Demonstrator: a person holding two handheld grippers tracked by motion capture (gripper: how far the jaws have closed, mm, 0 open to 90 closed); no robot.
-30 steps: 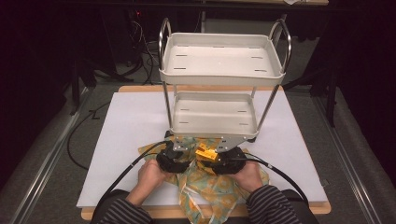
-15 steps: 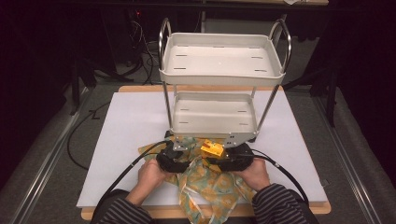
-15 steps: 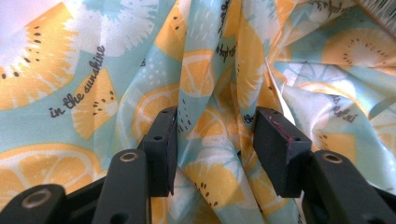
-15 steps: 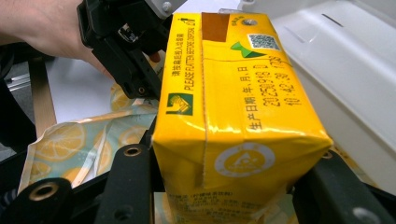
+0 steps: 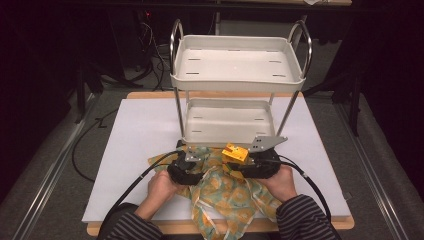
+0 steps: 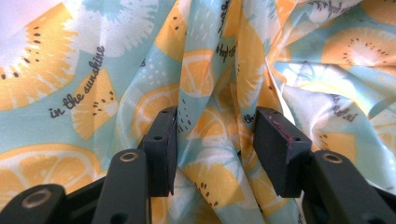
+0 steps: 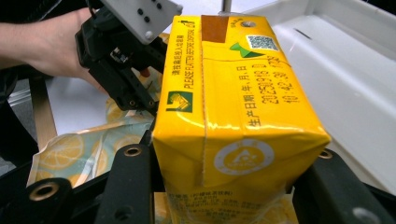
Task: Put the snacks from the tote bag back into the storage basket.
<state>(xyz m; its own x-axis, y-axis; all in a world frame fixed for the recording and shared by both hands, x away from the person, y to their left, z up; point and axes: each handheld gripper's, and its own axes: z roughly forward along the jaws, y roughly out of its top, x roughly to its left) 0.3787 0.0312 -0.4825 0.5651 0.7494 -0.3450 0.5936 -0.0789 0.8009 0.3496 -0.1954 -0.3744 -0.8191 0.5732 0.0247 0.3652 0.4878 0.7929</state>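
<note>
A yellow drink carton (image 5: 235,152) is raised just above a fruit-print cloth bag (image 5: 227,192) at the near edge of the white board. My right gripper (image 5: 238,161) is shut on the carton (image 7: 233,116), one black jaw on each side of it. My left gripper (image 5: 192,162) rests on the bag's left part. In the left gripper view its jaws (image 6: 215,135) stand apart, with a raised fold of the cloth (image 6: 205,84) between them, and the pads do not press it. The right gripper view also has my left gripper (image 7: 140,105) and its hand behind the carton.
A white two-tier cart (image 5: 237,86) with chrome handles stands right behind the bag, its lower shelf (image 5: 227,136) close to the carton. White board (image 5: 140,135) lies open to the left and right. Black cables trail from both grippers toward the near edge.
My right gripper has lifted the carton a little and carried it right, toward the cart's lower shelf. The left gripper has stayed where it was on the cloth.
</note>
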